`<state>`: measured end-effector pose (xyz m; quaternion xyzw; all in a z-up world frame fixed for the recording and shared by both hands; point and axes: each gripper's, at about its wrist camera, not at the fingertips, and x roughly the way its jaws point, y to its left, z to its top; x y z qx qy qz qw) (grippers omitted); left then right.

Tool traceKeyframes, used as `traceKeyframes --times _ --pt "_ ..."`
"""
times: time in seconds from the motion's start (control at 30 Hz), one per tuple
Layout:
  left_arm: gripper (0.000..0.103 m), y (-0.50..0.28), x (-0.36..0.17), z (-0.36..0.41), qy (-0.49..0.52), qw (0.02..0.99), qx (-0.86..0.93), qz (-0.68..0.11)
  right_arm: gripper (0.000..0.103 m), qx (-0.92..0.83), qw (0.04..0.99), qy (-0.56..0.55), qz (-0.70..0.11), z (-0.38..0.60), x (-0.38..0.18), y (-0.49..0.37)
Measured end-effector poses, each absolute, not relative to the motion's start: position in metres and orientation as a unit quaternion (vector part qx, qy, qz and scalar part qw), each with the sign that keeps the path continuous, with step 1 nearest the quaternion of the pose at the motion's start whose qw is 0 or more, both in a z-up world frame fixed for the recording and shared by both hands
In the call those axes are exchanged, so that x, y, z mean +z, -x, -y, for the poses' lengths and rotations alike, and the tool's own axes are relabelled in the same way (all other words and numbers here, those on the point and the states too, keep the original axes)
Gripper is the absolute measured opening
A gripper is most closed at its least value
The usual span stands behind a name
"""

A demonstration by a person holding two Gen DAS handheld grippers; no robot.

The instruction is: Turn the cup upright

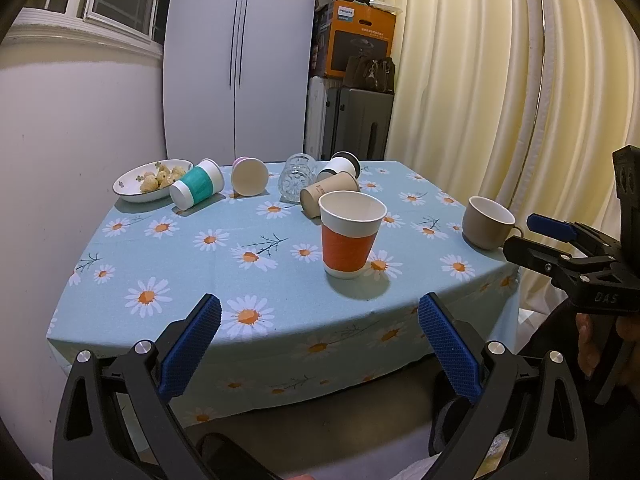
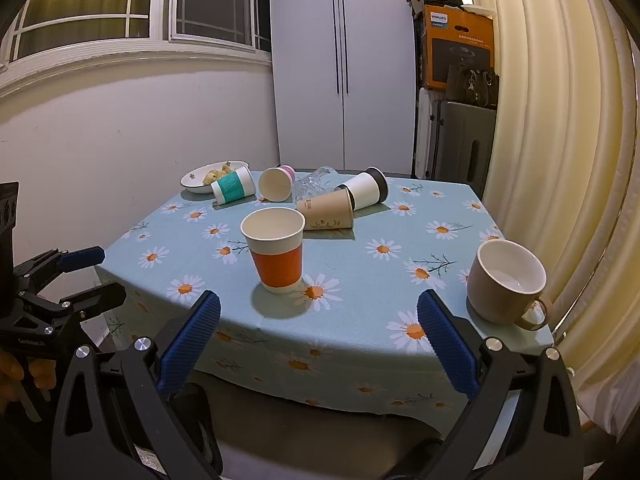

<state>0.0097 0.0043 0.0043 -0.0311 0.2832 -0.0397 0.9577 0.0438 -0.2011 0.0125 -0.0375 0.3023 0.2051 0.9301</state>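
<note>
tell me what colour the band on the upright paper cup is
Orange, on the upright paper cup between white rim and base; clearest in the right wrist view.

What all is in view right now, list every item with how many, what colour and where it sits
Orange paper cup: 1, orange band on white, upright, near middle of table.
Beige mug: 1, beige with white inside, upright, near right corner.
Brown paper cup: 1, brown, on its side behind the orange cup.
Black-rimmed cup: 1, white with black end, on its side, far right of the row.
Glass: 1, clear, tipped, far middle.
Pink cup: 1, pink outside, cream inside, on its side.
Teal cup: 1, teal band on white, on its side beside the plate.
Plate: 1, white, holding tan snacks, far left.
Tablecloth: 1, light blue with daisies.
Left gripper: 1, black with blue pads, open.
Right gripper: 1, same, open.
</note>
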Motion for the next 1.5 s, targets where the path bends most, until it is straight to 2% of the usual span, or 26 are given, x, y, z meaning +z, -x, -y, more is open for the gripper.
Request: traceKeyframes --times 1.5 --pt "0.096 -0.0126 0.0017 -0.0026 0.029 0.955 -0.038 -0.292 0.098 0.202 0.928 0.048 -0.31 0.1991 0.0089 -0.0462"
